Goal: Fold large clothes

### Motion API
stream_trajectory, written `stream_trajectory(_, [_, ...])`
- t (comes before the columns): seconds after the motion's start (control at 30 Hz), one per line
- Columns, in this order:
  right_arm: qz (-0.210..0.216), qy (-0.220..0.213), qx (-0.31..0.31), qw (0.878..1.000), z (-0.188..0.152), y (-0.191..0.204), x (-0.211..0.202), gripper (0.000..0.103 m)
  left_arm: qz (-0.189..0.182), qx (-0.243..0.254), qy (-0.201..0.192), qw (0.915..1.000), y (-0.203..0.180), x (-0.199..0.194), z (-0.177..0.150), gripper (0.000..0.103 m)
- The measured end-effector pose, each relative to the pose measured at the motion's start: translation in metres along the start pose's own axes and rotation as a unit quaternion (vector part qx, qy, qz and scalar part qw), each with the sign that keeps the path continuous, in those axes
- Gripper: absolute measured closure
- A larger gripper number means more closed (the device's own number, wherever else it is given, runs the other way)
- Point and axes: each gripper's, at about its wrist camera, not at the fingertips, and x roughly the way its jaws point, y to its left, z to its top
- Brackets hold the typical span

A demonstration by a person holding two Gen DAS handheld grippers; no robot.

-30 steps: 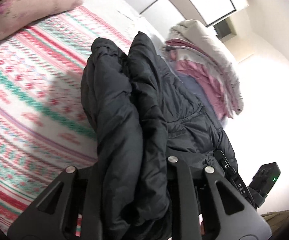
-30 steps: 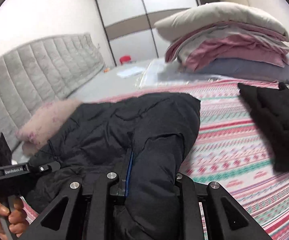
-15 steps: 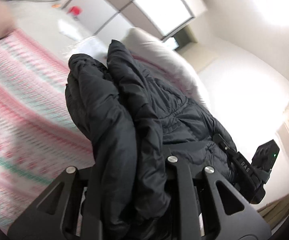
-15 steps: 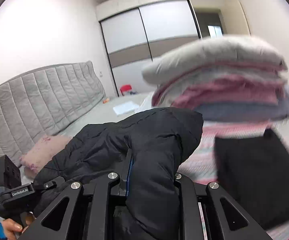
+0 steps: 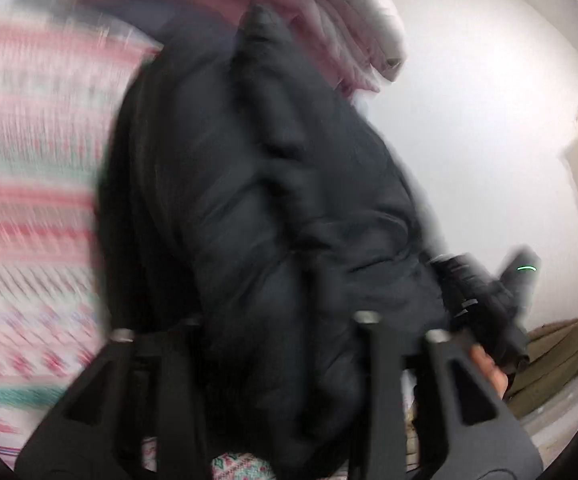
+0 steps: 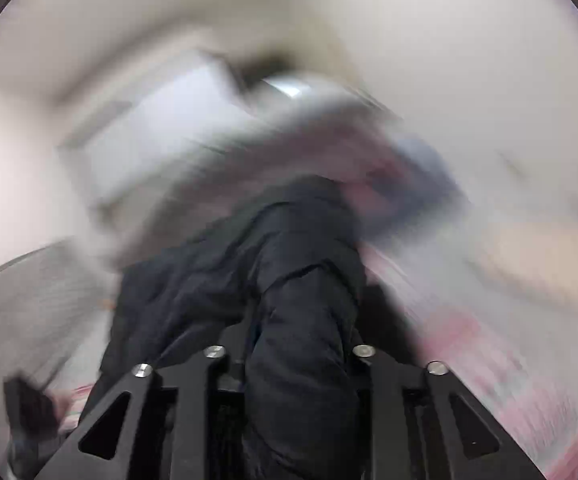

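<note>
Bunching between both claws: black padded jacket (image 5: 273,200), held above striped bed cover (image 5: 29,184); left claw (image 5: 277,332) jaws opening, thick jacket fold filling gap between them; right claw (image 6: 289,356) jaws opening too, jacket fold sitting between; folded pink and white bedding stack (image 5: 341,20) lying just behind jacket; both views strongly blurring.

Heavy motion blur, soft bright indoor light, dark fisheye corners
</note>
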Motion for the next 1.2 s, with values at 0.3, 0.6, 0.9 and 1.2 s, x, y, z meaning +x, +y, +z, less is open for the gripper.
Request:
stream_trajectory(0.3, [0.076, 0.002, 0.23, 0.97, -0.037, -0.105, -0.013, 0.024, -0.002, 0.007, -0.001, 1.0, 0.006, -0.063, 0.007, 0.036])
stream_trajectory(0.6, [0.052, -0.07, 0.191, 0.978, -0.112, -0.019, -0.142, 0.024, 0.078, 0.035, -0.019, 0.9962, 0.001, -0.193, -0.039, 0.036])
stream_trajectory(0.9, [-0.033, -0.127, 0.126, 0.983, -0.233, 0.109, -0.257, 0.017, 0.17, 0.192, -0.068, 0.9641, -0.046, -0.302, -0.11, 0.007])
stream_trajectory(1.2, [-0.125, -0.143, -0.014, 0.982, -0.307, 0.138, -0.247, 0.012, 0.193, 0.203, -0.085, 0.9561, -0.009, -0.307, -0.129, 0.003])
